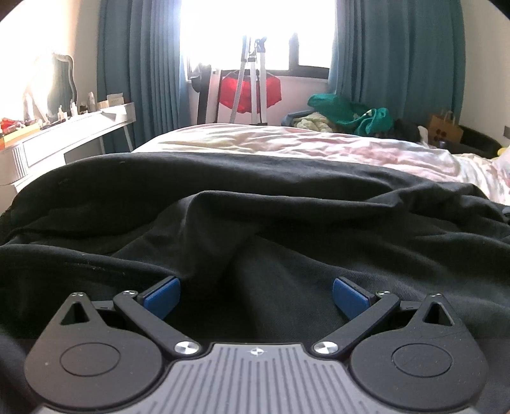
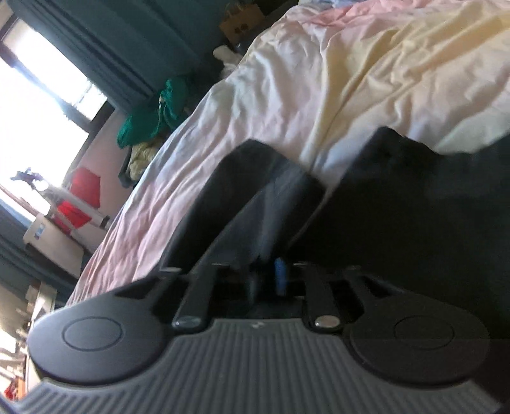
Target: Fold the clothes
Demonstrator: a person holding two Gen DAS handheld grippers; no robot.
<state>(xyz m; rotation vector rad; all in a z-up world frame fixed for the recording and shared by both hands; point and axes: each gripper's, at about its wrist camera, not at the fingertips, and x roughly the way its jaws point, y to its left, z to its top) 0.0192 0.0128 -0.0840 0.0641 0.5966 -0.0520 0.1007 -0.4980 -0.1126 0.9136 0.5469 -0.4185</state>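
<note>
Matt black cloth garment lies on a crumpled, smooth pale cotton-like bedsheet.

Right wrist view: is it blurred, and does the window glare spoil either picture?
Right wrist view: tilted and motion-smeared, the right gripper and the black garment it pinches are soft; window blown out. Left wrist view: sharp, window blown white, yet the garment and open left gripper read clearly.

pink bedsheet | teal curtains | white dressing table
</note>
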